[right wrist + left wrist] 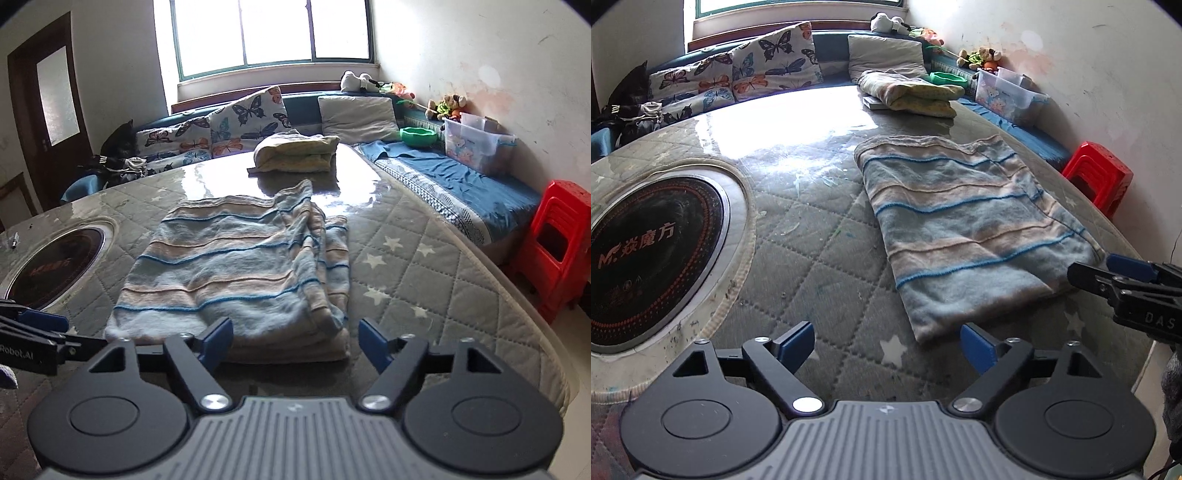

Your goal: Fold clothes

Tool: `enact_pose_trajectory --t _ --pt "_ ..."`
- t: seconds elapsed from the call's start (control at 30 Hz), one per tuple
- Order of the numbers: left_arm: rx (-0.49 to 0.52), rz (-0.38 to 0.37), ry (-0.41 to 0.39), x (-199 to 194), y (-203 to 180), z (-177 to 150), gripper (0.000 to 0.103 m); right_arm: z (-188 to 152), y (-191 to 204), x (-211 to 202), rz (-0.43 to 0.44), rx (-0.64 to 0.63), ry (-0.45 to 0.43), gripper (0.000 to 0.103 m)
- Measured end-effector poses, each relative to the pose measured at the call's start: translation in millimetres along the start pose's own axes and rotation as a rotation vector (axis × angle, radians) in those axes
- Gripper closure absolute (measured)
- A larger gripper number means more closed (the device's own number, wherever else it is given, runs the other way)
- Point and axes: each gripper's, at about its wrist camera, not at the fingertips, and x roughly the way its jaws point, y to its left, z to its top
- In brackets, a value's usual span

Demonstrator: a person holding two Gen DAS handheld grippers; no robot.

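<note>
A blue and beige striped garment (964,225) lies folded flat on the quilted table cover; it also shows in the right wrist view (236,269), with a bunched fold along its right side. My left gripper (888,349) is open and empty, just short of the garment's near left corner. My right gripper (295,341) is open and empty at the garment's near edge. The right gripper also shows at the right edge of the left wrist view (1108,275). The left gripper shows at the left edge of the right wrist view (44,328).
A round black induction cooktop (646,258) is set into the table at left. A folded yellow cloth (295,151) lies at the far end. Red plastic stools (557,247) stand right of the table. A bench with cushions, toys and a plastic box (476,147) runs behind.
</note>
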Motion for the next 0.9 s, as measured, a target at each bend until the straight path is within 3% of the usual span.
enact_pose_trajectory --t 0.33,0.5,0.9 --pt "0.018 -0.012 -0.046 -9.4 -1.2 -4.4 0.0 -2.7 -5.0 13.3 -0.044 0.034 0.036 0.015" --pt "0.006 -0.018 -0.055 -11.8 0.9 -6.0 0.0 -6.7 -2.6 4.9 -0.073 0.035 0.019 0.002" --pt "0.002 -0.034 -0.109 -26.9 -2.5 -11.0 0.0 -12.1 11.9 -12.4 -0.066 0.042 0.004 0.0"
